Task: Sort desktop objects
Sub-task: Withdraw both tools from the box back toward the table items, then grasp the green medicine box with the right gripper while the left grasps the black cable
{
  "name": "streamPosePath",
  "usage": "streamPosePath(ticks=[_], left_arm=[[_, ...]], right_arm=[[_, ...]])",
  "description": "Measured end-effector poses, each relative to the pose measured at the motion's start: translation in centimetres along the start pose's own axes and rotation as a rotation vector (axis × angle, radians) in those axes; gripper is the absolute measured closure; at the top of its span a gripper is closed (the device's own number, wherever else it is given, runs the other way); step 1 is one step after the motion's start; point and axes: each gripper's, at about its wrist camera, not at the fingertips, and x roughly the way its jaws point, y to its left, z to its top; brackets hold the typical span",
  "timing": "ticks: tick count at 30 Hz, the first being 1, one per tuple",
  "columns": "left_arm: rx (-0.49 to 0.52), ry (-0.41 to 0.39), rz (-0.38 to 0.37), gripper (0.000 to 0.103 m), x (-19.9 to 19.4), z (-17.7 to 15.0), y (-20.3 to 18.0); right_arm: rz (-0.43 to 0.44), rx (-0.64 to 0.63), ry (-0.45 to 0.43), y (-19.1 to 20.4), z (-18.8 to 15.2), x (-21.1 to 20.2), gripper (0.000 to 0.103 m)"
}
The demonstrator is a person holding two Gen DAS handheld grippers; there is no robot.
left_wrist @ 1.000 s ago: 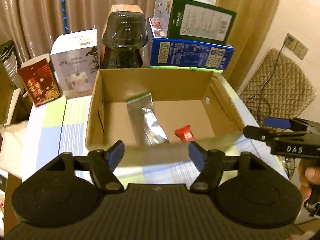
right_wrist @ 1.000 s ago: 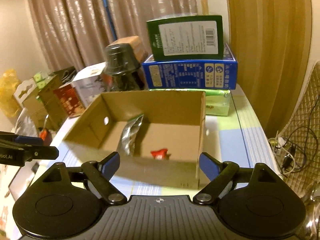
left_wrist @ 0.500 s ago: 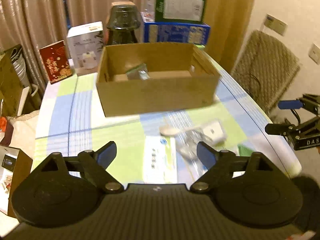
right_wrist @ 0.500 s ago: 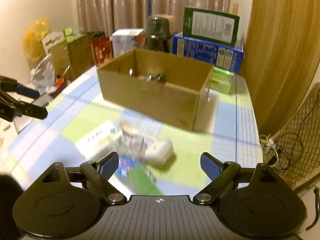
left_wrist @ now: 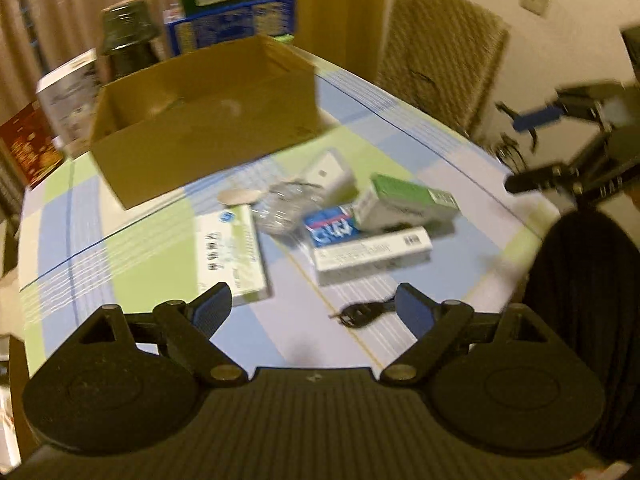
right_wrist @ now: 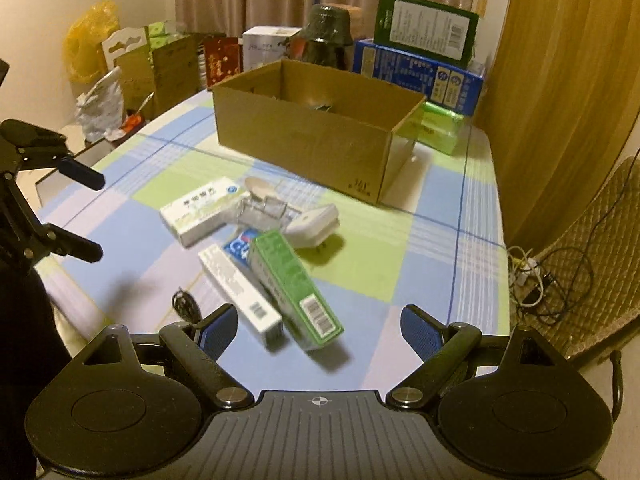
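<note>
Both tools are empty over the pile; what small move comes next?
Probably lower the right tool onto the green box: it lies atop the pile, nearest that tool's open jaws, nothing covers it, and the cardboard box stands open behind.

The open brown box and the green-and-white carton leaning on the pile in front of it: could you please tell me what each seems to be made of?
The open brown box looks like corrugated cardboard: matte brown walls, a raw cut edge at its corner. The green-and-white carton seems to be thin printed paperboard with a slight sheen, judging by its sharp folded edges and printed barcode.
</note>
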Motion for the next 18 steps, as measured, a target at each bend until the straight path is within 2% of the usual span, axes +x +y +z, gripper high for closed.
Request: streamPosePath(ticks=[6,11,14,18], left_arm=[[0.161,0.038,-0.018,0.021,1.8,-1.2,-2.3],[0.274,0.072,-0.055,0.023,3.3,-1.6,-3.3],[0.337,0.094,-0.064,0.024,4.5,-1.6,-3.7],[0.377,0.126,-0.096,0.033,6.4,-1.2,-3.8]], right_arm=[[0.038,-0.039,0.024,-0.2,-0.3,1.0,0.017],[0.061,-0.158,0.066,0.3,-0.1,2.7,0.018],[0.062,-0.208,0.1,0.3,-0.3,4.0,0.029],[0.076,-0.224,0.133,-0.5,-0.2,5.7,0.036]])
